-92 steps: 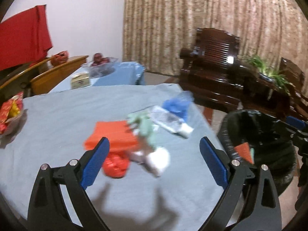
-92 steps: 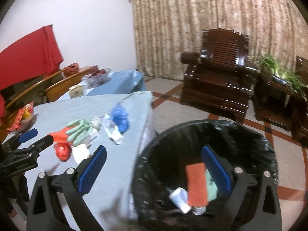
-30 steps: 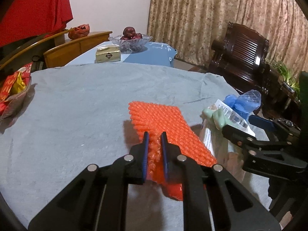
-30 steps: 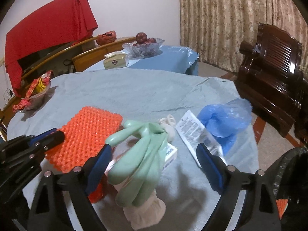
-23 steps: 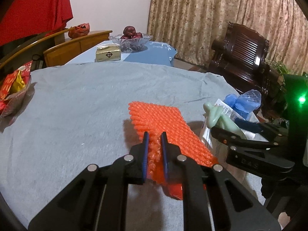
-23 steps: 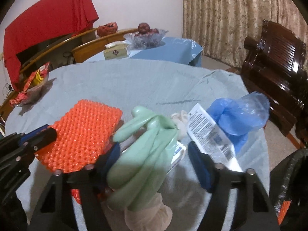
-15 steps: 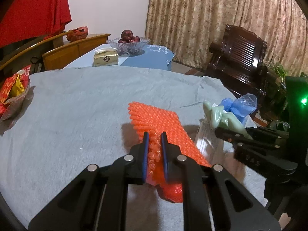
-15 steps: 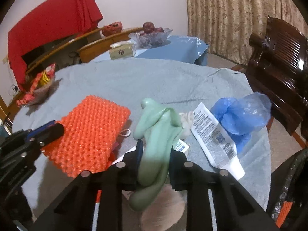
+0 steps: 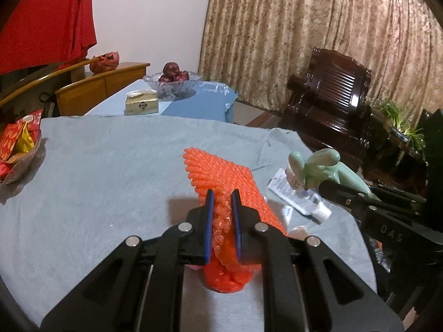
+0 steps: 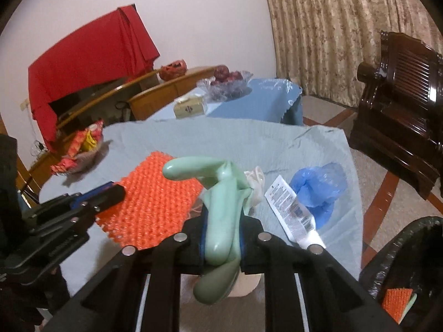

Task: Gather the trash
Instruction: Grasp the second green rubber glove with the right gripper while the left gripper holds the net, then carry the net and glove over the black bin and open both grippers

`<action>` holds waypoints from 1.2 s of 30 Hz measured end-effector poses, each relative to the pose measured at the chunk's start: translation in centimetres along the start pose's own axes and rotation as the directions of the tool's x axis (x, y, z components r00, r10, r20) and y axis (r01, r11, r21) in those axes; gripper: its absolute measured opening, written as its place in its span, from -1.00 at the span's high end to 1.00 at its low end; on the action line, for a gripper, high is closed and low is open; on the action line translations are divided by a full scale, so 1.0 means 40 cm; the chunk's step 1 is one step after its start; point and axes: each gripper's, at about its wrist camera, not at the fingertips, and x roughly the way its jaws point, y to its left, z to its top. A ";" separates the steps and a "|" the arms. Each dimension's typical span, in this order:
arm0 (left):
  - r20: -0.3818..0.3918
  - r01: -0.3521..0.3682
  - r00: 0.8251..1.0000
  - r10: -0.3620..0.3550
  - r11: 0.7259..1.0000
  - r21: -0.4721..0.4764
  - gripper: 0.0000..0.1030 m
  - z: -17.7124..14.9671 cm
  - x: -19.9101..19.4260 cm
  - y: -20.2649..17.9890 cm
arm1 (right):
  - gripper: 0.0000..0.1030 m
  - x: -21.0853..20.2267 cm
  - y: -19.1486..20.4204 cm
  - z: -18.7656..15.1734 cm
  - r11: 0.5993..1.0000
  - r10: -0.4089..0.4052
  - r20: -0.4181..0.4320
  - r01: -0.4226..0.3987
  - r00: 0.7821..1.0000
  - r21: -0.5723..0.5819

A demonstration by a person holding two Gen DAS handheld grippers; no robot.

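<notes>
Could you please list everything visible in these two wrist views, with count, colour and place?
bubble wrap sheet: one, orange, clamped, table's left part
rubber glove: one, pale green, clamped
tube: one, white, beside the glove
plastic bag: one, blue, right of tube
trash bin: one, black-lined, off table's right edge
table cloth: one, grey-blue
snack bowl: one, red and yellow packets, far left
fruit bowl: one, glass, rear table
armchair: one, dark wood
left gripper: shut on sheet
right gripper: shut on glove
</notes>
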 end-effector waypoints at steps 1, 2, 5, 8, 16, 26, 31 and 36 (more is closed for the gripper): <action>0.002 0.002 1.000 -0.002 1.000 0.003 0.77 0.002 -0.005 -0.006 | 0.68 -0.015 -0.002 0.002 1.000 0.004 0.009 -0.004 1.000 0.005; 0.005 0.005 1.000 -0.005 1.000 0.007 0.77 0.005 -0.011 -0.015 | 0.68 -0.029 -0.003 0.005 1.000 0.005 0.018 -0.005 1.000 0.006; 0.017 0.022 1.000 -0.022 1.000 0.020 0.77 0.011 -0.033 -0.046 | 0.68 -0.075 -0.012 0.007 1.000 0.002 0.040 -0.002 0.999 0.001; 0.023 0.041 0.999 -0.042 0.998 0.037 0.77 0.014 -0.048 -0.080 | 0.68 -0.118 -0.021 0.004 1.000 -0.006 0.061 0.006 0.998 0.004; 0.033 0.095 0.995 -0.097 0.993 0.068 0.77 0.013 -0.076 -0.171 | 0.68 -0.228 -0.057 -0.016 0.999 -0.047 0.105 0.046 0.993 0.017; 0.015 0.194 0.980 -0.198 0.971 0.140 0.77 -0.020 -0.092 -0.336 | 0.68 -0.355 -0.147 -0.083 0.989 -0.144 0.119 0.138 0.982 0.060; -0.009 0.248 0.968 -0.250 0.953 0.172 0.77 -0.042 -0.079 -0.423 | 0.68 -0.421 -0.222 -0.122 0.974 -0.214 0.125 0.201 0.969 0.107; -0.028 0.293 0.955 -0.294 0.934 0.203 0.77 -0.065 -0.059 -0.504 | 0.68 -0.479 -0.295 -0.151 0.954 -0.280 0.128 0.260 0.952 0.149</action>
